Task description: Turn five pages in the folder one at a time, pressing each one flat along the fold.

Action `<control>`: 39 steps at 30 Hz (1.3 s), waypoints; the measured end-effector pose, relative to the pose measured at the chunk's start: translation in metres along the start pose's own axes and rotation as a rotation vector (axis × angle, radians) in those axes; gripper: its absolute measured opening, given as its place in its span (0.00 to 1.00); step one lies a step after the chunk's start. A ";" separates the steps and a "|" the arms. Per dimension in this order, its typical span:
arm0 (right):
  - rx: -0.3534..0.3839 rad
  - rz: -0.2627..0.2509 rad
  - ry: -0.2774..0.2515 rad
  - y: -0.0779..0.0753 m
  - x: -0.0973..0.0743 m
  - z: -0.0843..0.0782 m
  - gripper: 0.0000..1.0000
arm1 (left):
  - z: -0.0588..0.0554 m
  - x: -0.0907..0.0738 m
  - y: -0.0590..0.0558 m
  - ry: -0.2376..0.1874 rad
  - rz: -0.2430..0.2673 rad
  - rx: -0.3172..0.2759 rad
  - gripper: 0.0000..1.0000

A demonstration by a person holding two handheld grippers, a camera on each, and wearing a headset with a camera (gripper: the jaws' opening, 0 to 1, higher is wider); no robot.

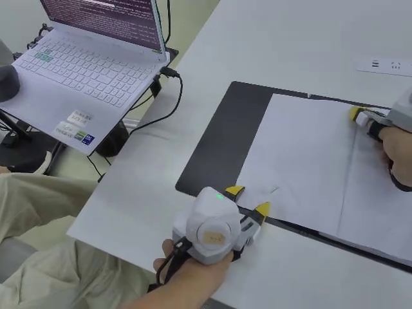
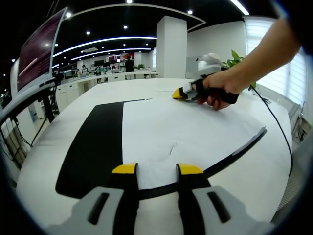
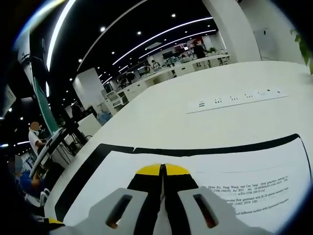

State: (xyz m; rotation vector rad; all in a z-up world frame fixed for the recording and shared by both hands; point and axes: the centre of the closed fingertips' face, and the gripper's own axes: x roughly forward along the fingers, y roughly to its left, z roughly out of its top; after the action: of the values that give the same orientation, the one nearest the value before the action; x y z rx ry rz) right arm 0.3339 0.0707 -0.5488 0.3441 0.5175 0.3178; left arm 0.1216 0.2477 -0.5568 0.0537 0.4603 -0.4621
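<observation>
The folder (image 1: pixel 219 148) lies open on the white table, its black inner cover bare at the left. A white page (image 1: pixel 302 161) lies flat over it, with the fold (image 1: pixel 347 187) running down its right part. My left gripper (image 1: pixel 249 199) is open at the folder's near edge, and its yellow tips (image 2: pixel 156 170) rest just over the page's lower border. My right gripper (image 1: pixel 357 114) is shut, with its tips (image 3: pixel 164 169) down on the paper at the far end of the fold. In the left gripper view the right gripper (image 2: pixel 188 93) sits across the page, held by a hand.
An open laptop (image 1: pixel 84 71) stands on a stand off the table's left edge, with a black cable (image 1: pixel 170 96) running down beside it. A white power strip (image 1: pixel 386 65) lies on the table beyond the folder. The person's knees are at the lower left.
</observation>
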 end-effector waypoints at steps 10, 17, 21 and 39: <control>0.022 0.052 0.021 0.022 -0.027 -0.013 0.00 | -0.001 0.000 0.001 0.000 -0.001 0.001 0.30; 0.044 0.061 0.037 0.033 -0.041 -0.021 0.00 | 0.000 -0.001 0.001 0.002 -0.002 0.003 0.30; 0.057 0.075 0.049 0.040 -0.051 -0.027 0.00 | 0.000 -0.001 0.000 0.004 -0.001 0.004 0.29; 0.142 0.136 0.082 0.059 -0.089 -0.051 0.00 | -0.001 -0.001 0.000 0.006 -0.001 0.004 0.29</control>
State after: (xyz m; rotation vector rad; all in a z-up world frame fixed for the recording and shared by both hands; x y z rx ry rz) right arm 0.2218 0.1018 -0.5295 0.5070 0.6005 0.4298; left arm 0.1208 0.2485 -0.5569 0.0591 0.4651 -0.4639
